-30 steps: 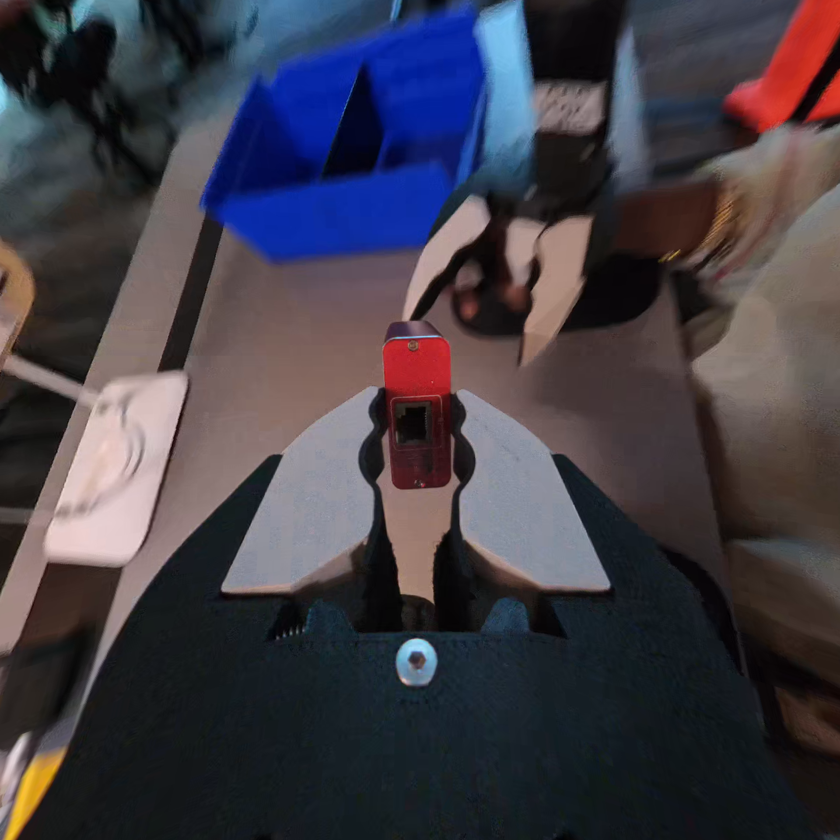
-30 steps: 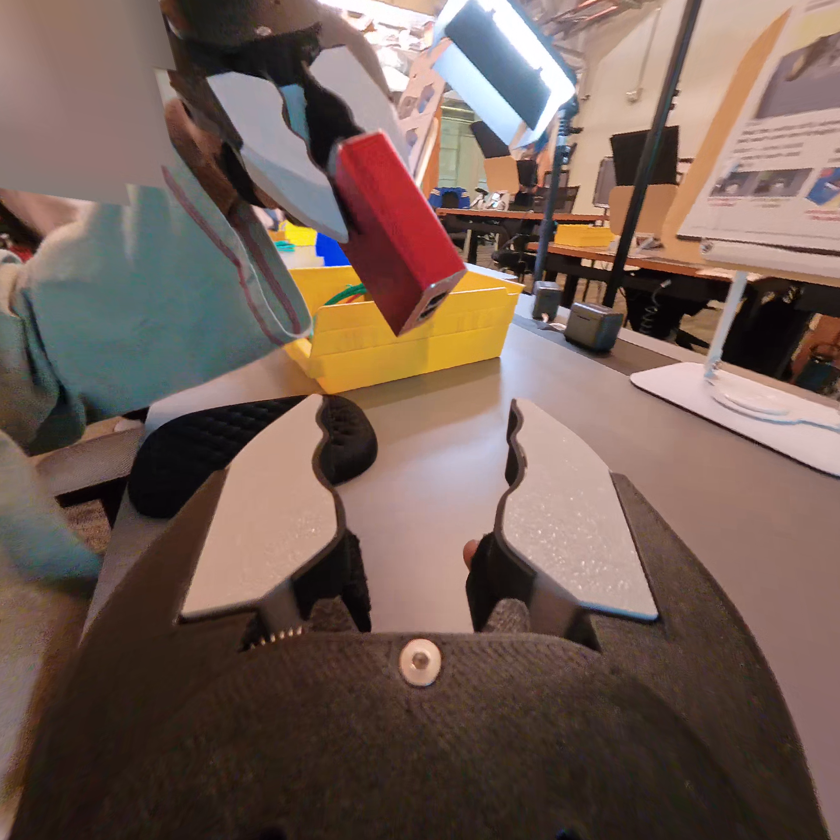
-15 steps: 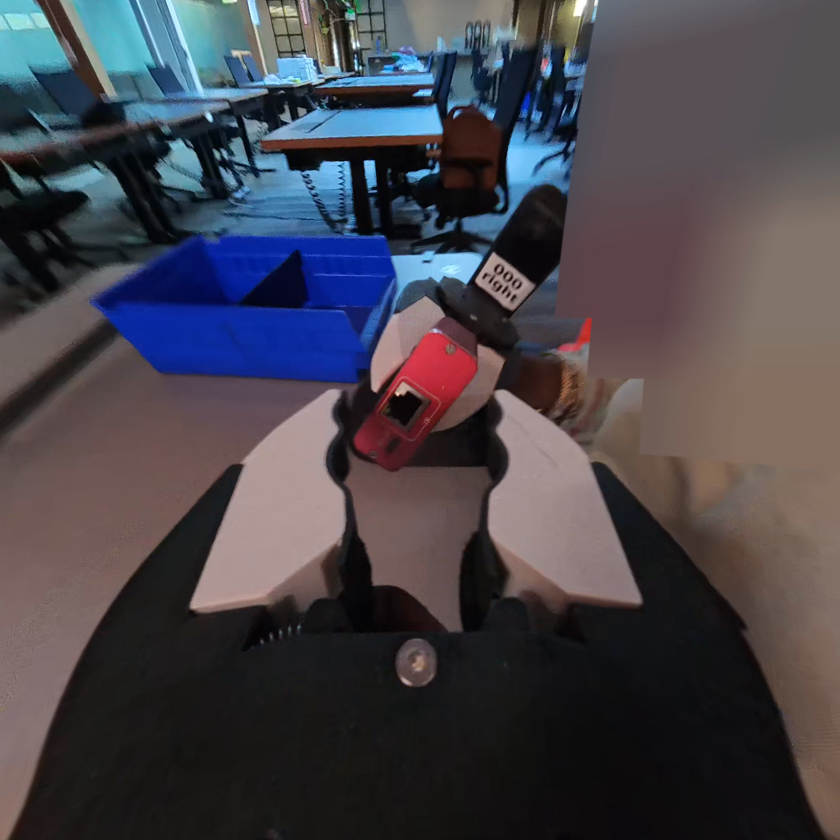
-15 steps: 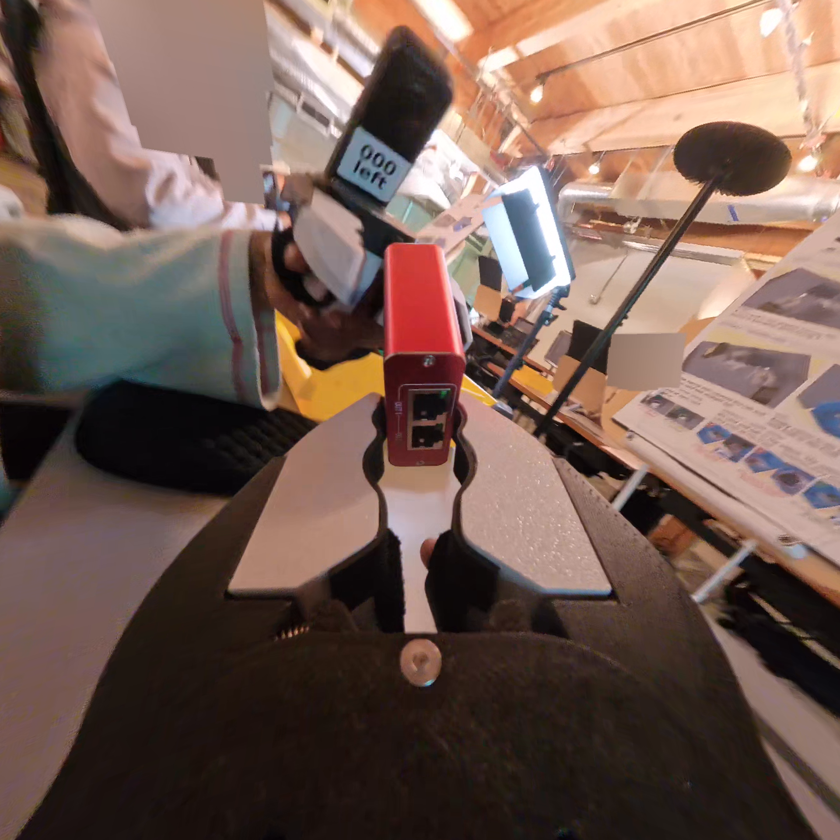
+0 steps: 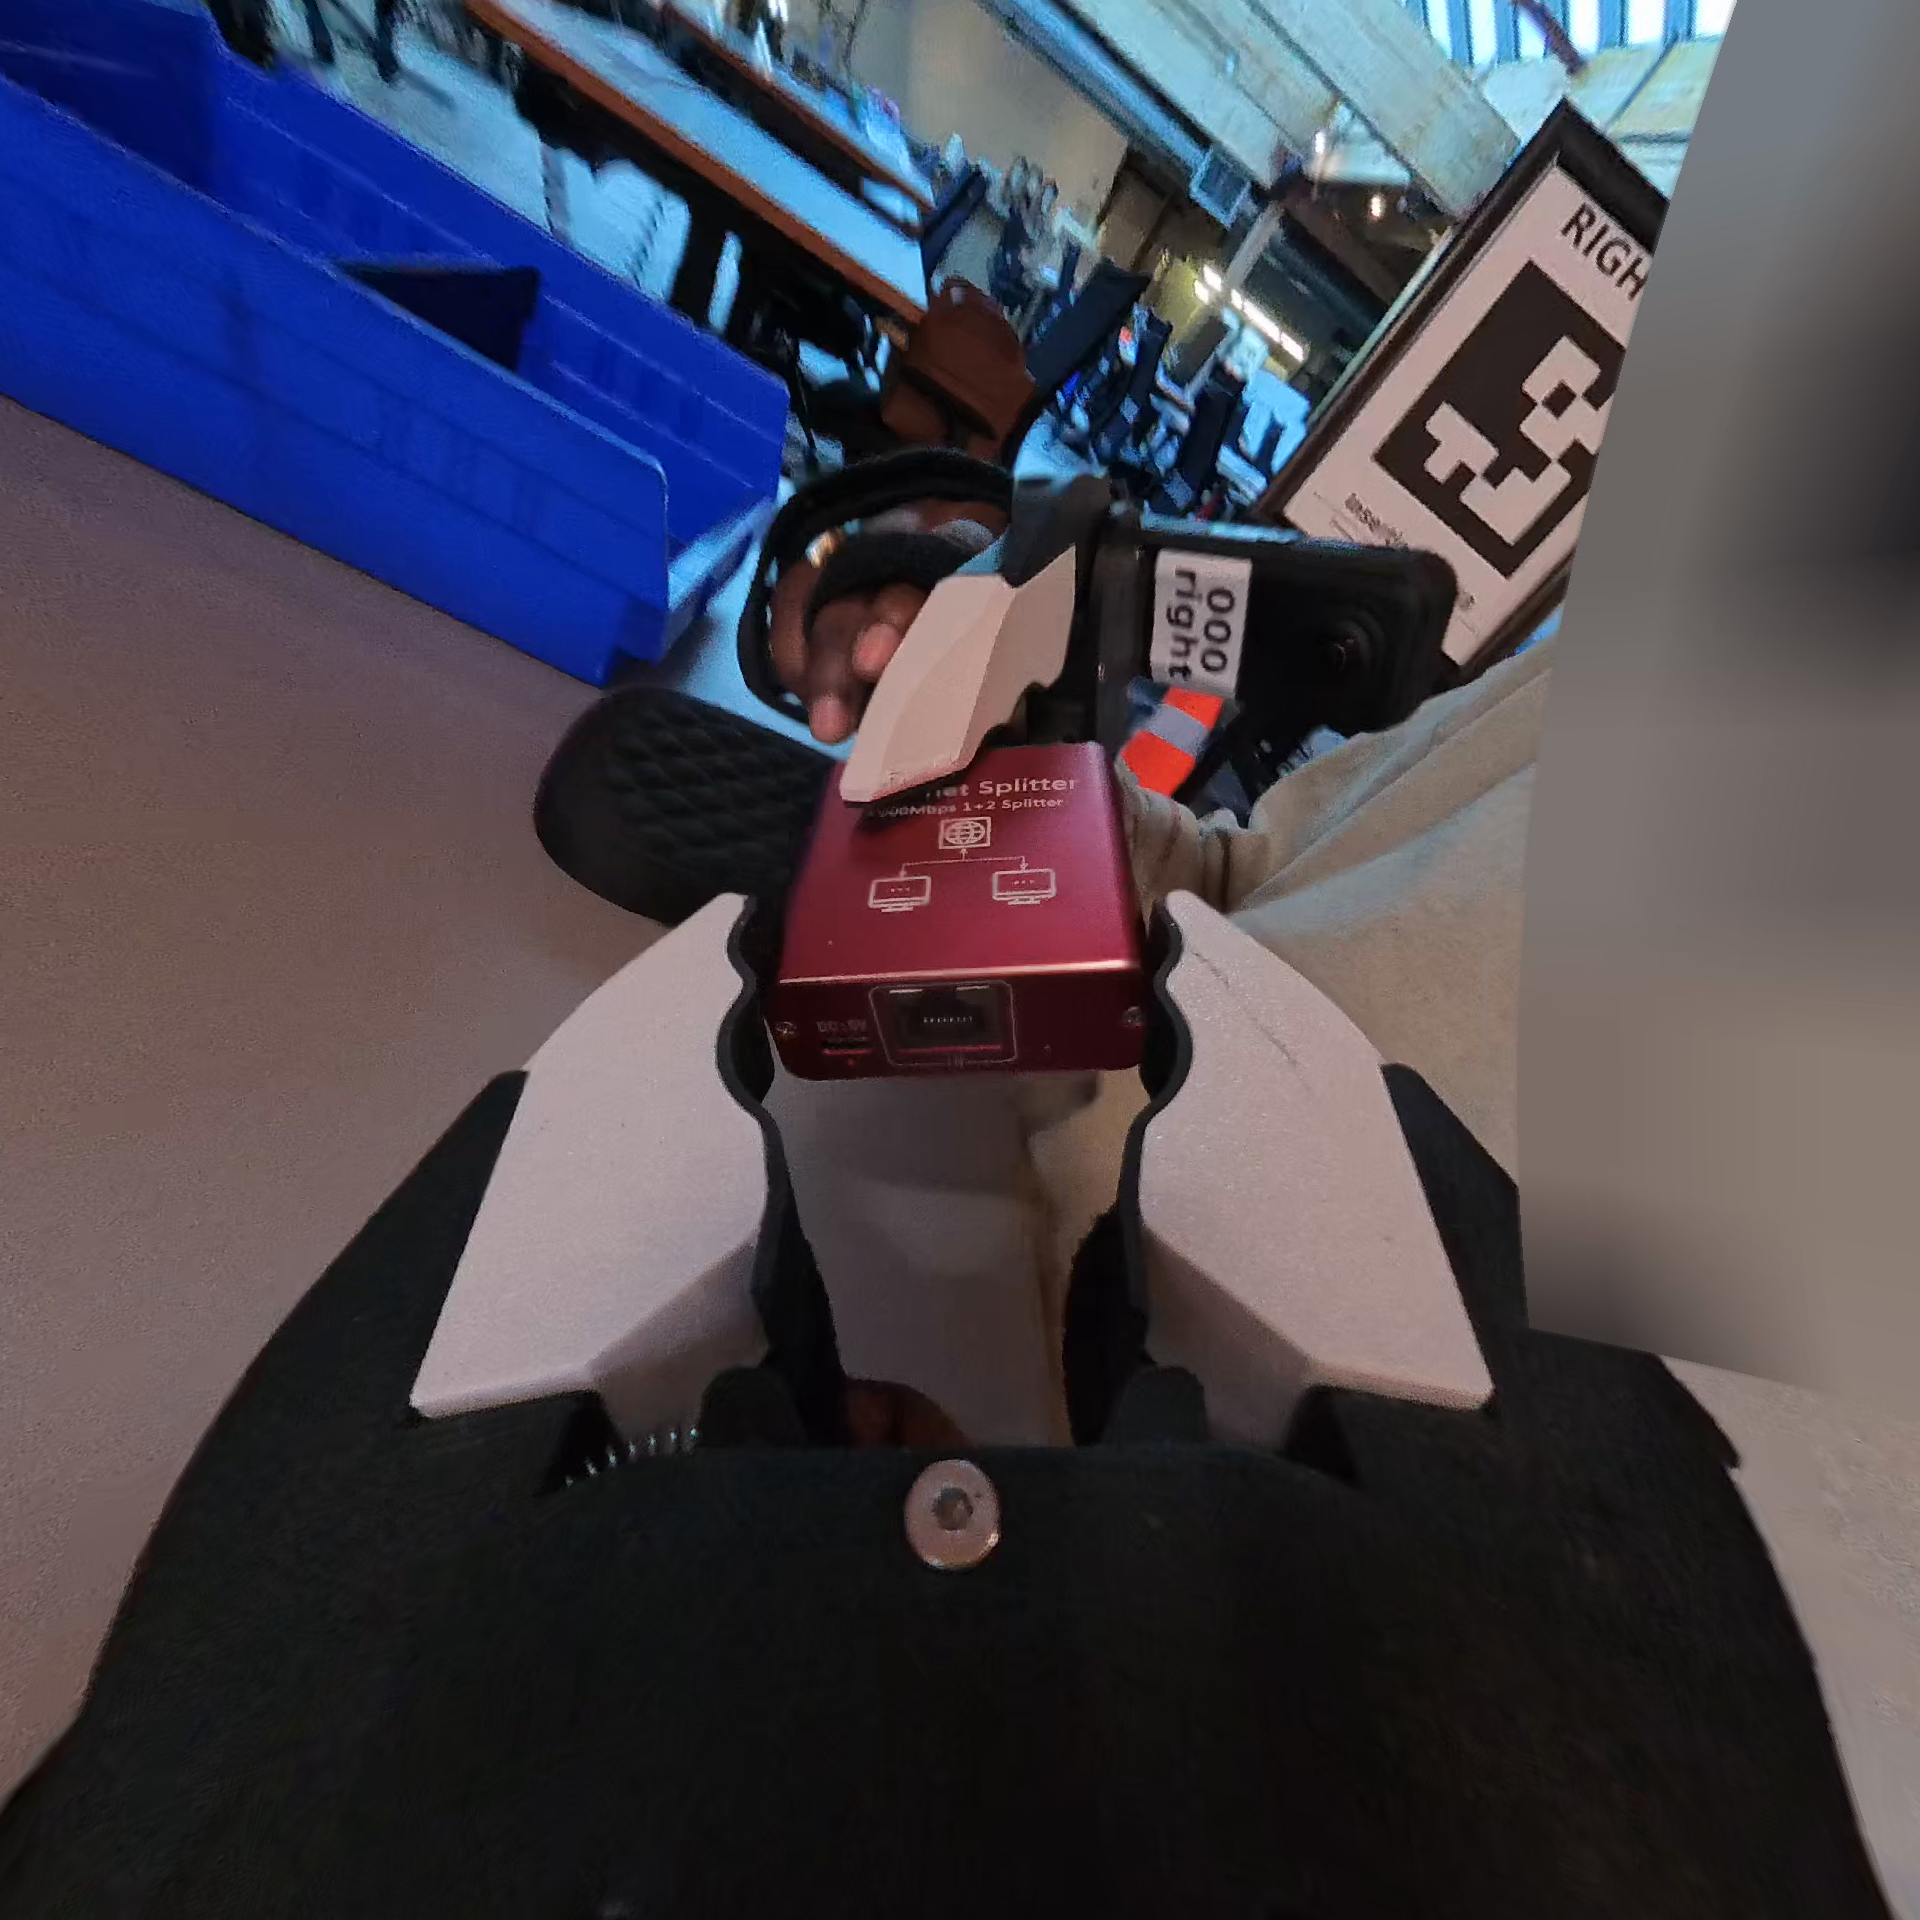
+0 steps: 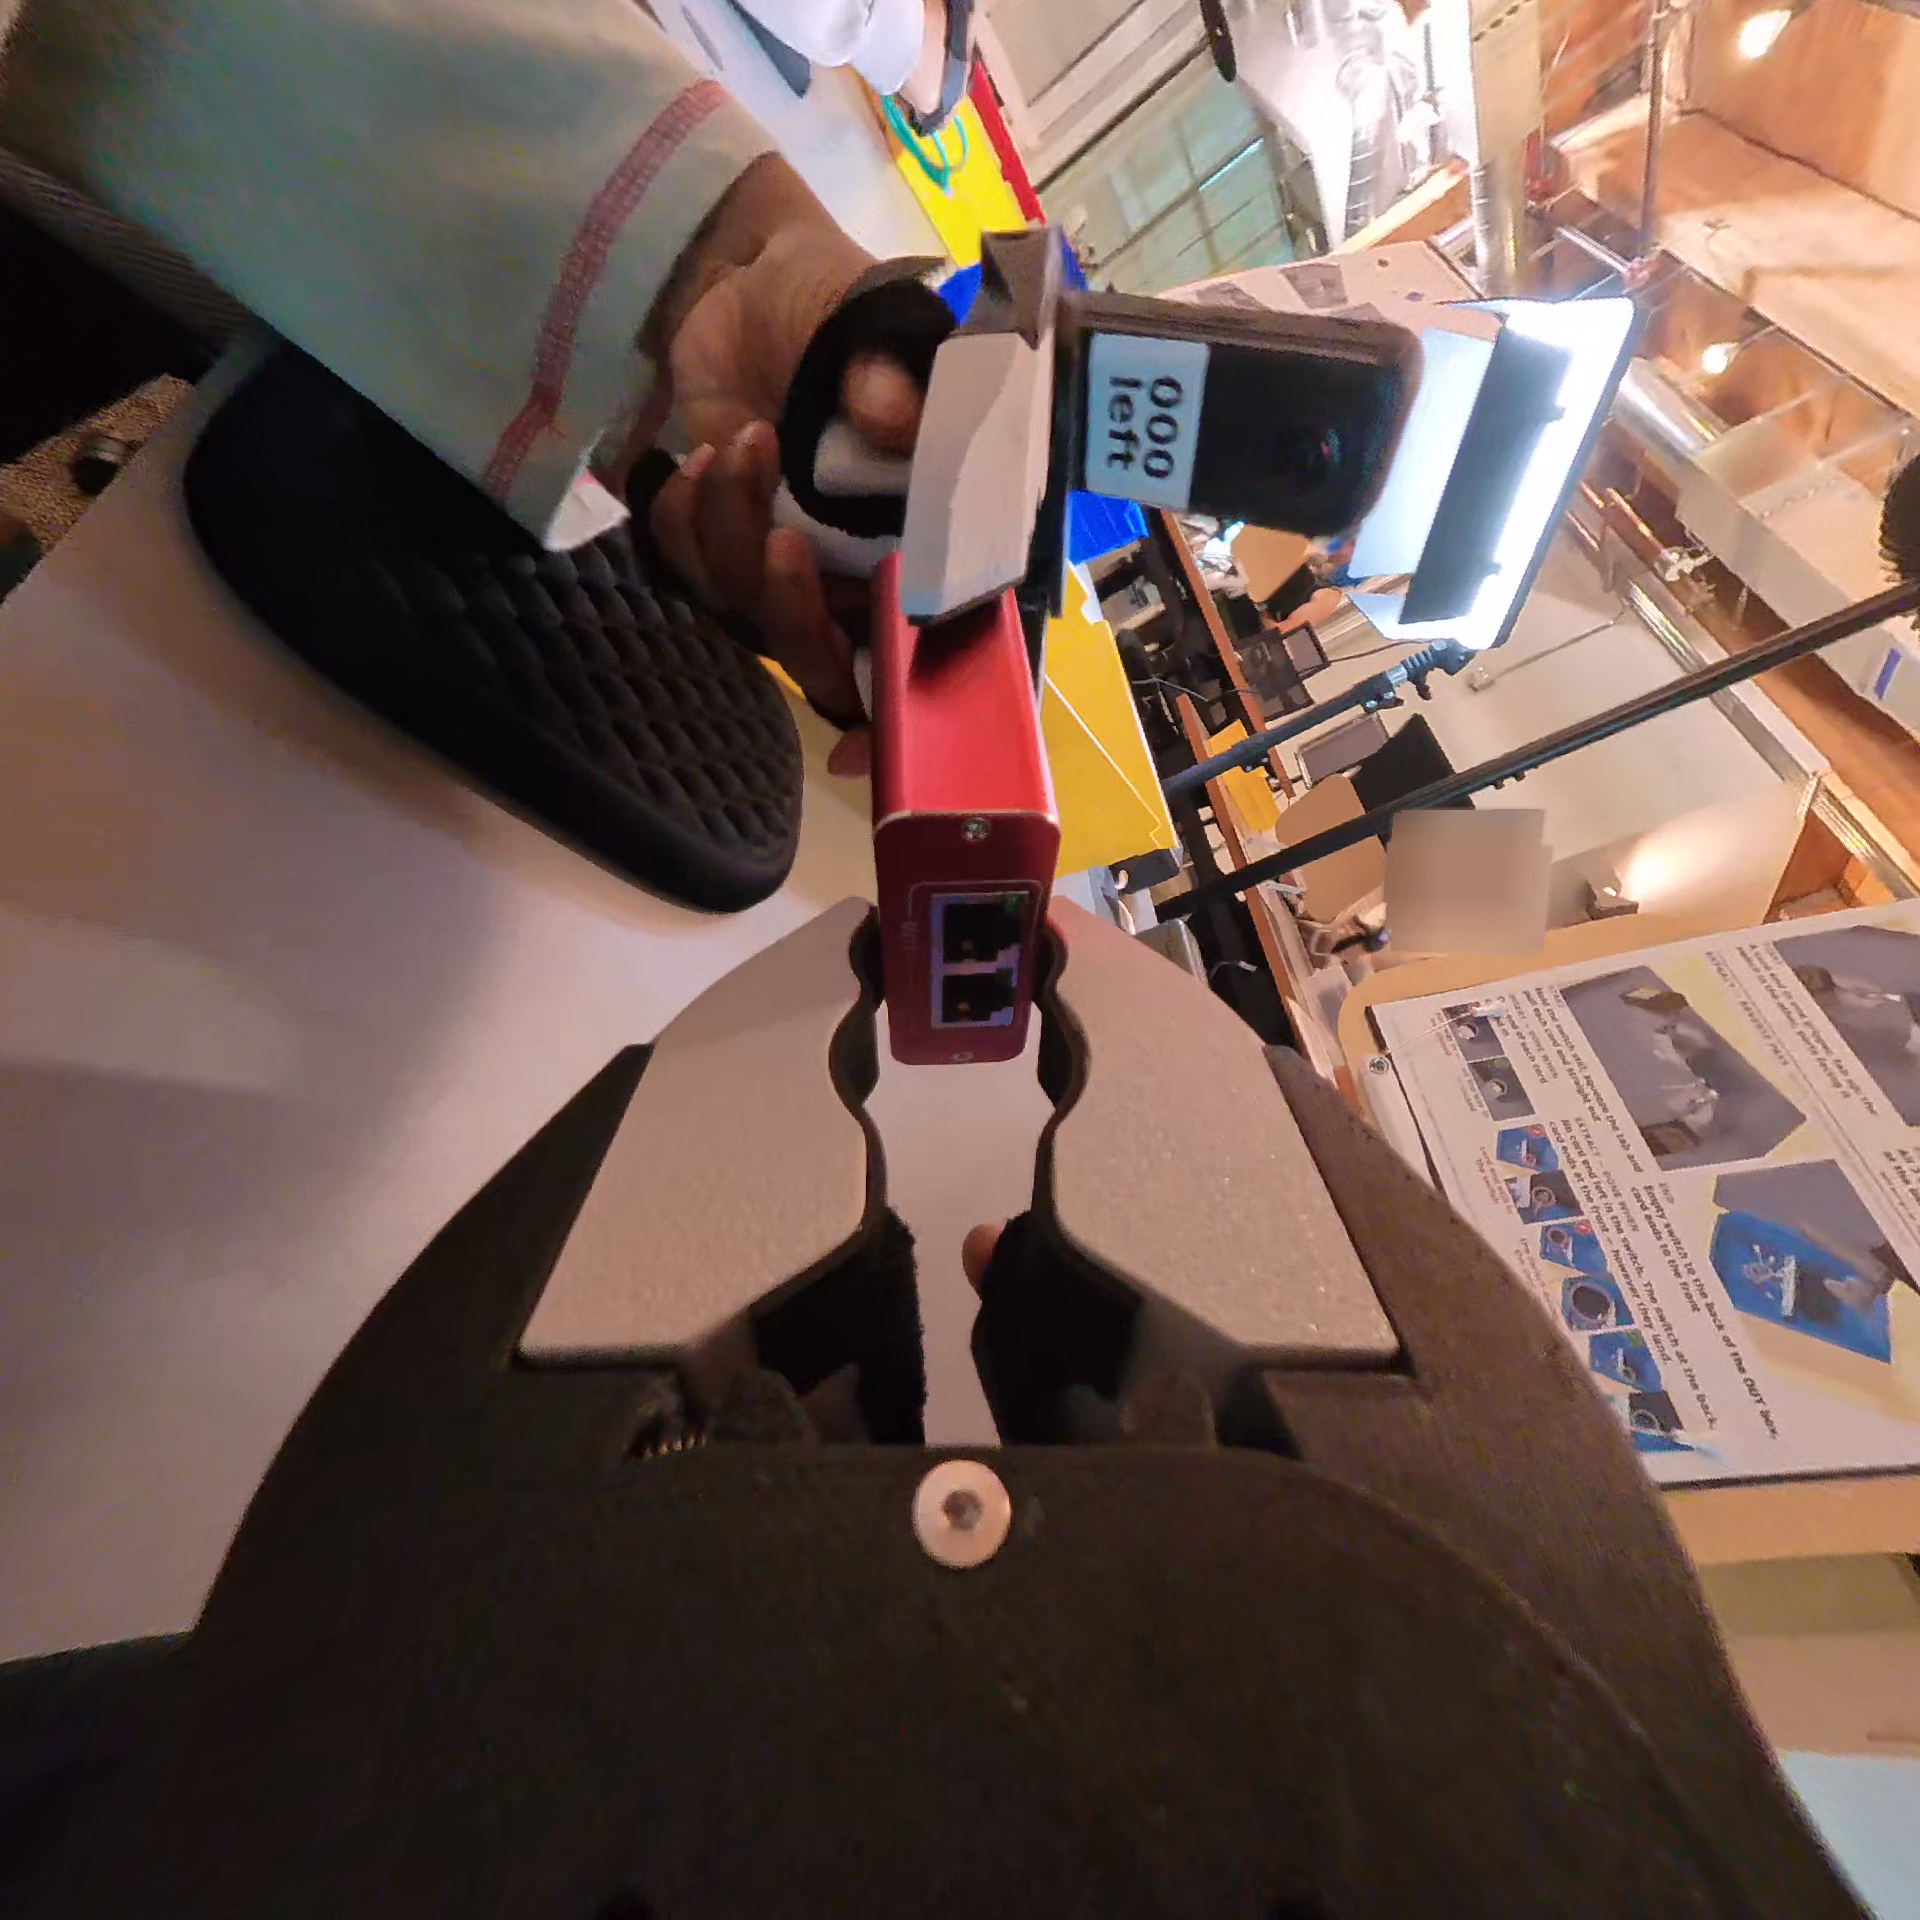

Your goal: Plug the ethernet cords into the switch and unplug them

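Red switch held in the air between both grippers, no cords plugged in.

Left gripper (image 5: 951,971) has its jaws closed on the side walls of the switch (image 5: 961,914) at the single-port end; the right gripper (image 6: 956,961) has its jaws pinching the two-port end across its narrow faces, so the box bridges the two tools. In the left wrist view a white finger (image 5: 951,691) of the right gripper lies on the switch's printed top face. Both ports on the right-hand end and the one on the left-hand end look empty. Below sits a pale table (image 5: 260,883) with a black mesh pad (image 6: 540,686), a blue bin (image 5: 343,416) behind it. Yellow bin (image 6: 1091,748) partly hidden behind the switch. Printed sheet (image 6: 1683,1174) to the right.
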